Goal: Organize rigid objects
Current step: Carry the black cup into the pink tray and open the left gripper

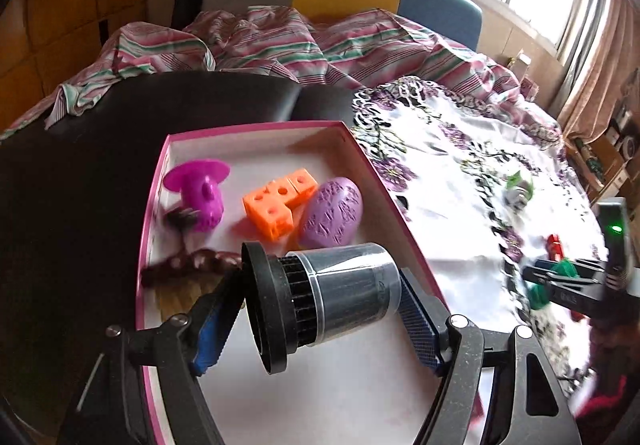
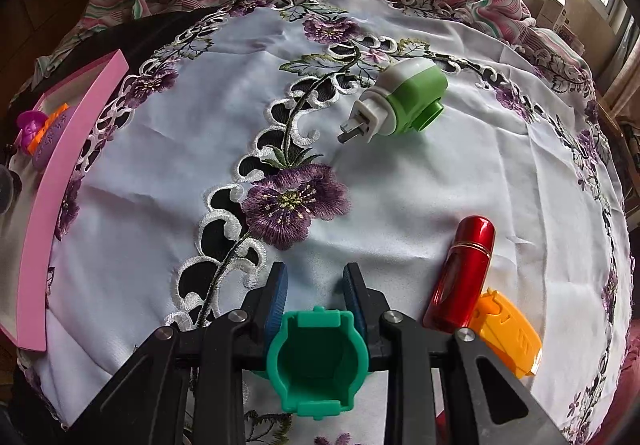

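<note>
Left gripper (image 1: 320, 309) holds a black cylinder (image 1: 324, 301) over the pink box (image 1: 256, 127); right gripper (image 2: 316, 293) clamps a green plastic cup-shaped part (image 2: 316, 361).

Cylinder looks rigid, light, with a slick clear sleeve; the ribbed collar is likely the surer hold. The pads grip its ends and the tool tilts down over the box, above the magenta toy (image 1: 200, 193), orange blocks (image 1: 280, 205) and purple egg (image 1: 332, 217). The right gripper points steeply down over the embroidered cloth (image 2: 160, 205); green plug (image 2: 400, 101), red tube (image 2: 460, 273) and orange piece (image 2: 508, 341) wait.
</note>
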A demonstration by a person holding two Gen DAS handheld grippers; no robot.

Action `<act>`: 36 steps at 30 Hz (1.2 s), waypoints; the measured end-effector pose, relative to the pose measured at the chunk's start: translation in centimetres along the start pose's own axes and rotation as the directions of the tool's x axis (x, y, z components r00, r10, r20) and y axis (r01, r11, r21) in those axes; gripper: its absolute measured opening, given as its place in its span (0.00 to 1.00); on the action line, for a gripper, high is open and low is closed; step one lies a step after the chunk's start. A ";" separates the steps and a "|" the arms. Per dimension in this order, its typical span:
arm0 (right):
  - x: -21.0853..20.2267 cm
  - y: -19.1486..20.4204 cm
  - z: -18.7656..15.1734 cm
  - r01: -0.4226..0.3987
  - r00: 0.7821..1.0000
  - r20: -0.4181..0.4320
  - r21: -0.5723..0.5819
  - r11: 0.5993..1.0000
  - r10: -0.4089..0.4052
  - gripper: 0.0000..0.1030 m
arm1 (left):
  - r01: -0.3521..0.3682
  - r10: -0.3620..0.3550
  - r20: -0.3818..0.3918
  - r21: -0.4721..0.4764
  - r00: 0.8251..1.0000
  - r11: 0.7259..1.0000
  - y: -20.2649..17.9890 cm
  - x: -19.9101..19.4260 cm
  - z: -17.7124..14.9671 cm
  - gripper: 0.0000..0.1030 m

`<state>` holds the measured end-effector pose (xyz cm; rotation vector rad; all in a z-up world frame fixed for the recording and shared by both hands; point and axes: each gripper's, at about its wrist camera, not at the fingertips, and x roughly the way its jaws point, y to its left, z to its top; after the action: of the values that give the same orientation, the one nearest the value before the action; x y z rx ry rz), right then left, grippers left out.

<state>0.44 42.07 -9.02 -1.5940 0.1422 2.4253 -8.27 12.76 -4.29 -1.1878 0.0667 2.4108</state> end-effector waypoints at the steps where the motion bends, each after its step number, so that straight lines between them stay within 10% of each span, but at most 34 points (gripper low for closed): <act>1: 0.0 0.0 0.0 0.000 1.000 0.000 0.000 1.000 0.000 0.27 | -0.010 0.010 0.007 0.009 1.000 1.000 -0.1 0.5 0.2 0.73; 36: 0.2 0.2 -0.2 0.021 1.000 0.009 -0.026 0.999 -0.021 0.27 | -0.098 0.098 0.055 0.002 0.994 0.995 0.7 -4.3 -2.6 0.82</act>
<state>0.46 41.88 -9.27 -1.5871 0.0921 2.4278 -4.35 9.93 -2.75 -1.1397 0.1160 2.5255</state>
